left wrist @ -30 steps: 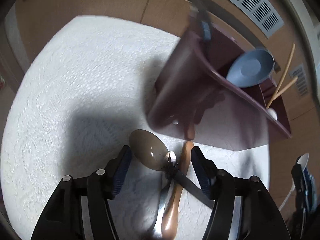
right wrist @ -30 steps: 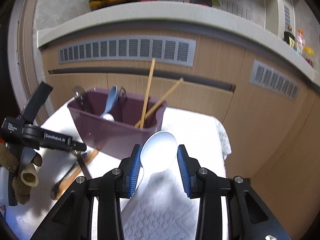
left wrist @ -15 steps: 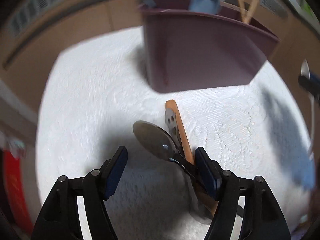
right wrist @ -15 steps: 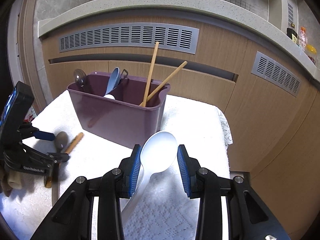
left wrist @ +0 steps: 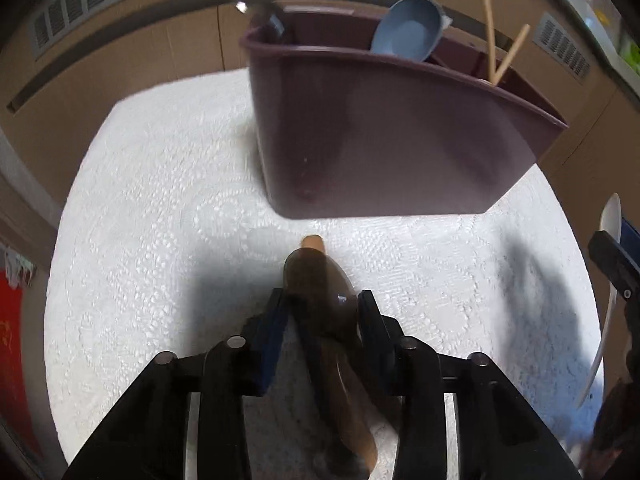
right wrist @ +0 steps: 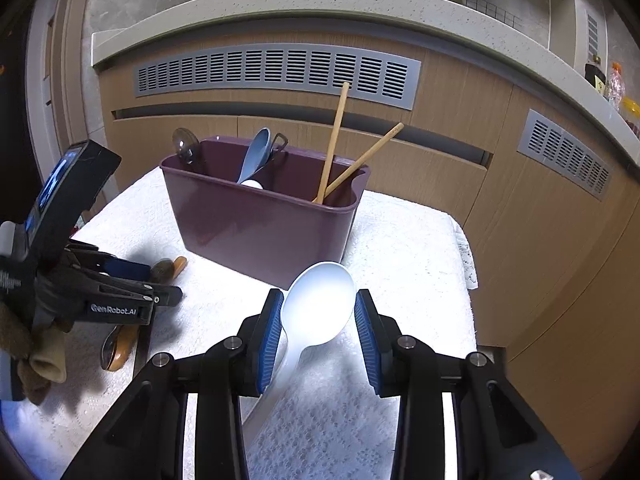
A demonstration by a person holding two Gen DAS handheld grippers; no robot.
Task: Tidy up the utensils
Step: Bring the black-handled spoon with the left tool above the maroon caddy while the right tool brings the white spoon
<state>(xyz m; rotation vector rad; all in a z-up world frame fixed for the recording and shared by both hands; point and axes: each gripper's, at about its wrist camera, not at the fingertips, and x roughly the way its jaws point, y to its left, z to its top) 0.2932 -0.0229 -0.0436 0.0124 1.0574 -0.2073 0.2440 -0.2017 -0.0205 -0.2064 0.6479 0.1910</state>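
The left gripper (left wrist: 320, 312) is closing on a dark metal spoon (left wrist: 318, 280), bowl pointing toward the plum plastic caddy (left wrist: 380, 140). The right gripper (right wrist: 318, 320) grips a glossy white spoon (right wrist: 318, 304), bowl up, above the lacy cloth (left wrist: 160, 200).

ahead of the left gripper (left wrist: 320, 308) stands the utensil caddy (left wrist: 380, 136) on the cloth (left wrist: 152, 208); a spoon (left wrist: 320, 280) lies between its closing jaws, the right gripper (right wrist: 316, 316) off to its right.
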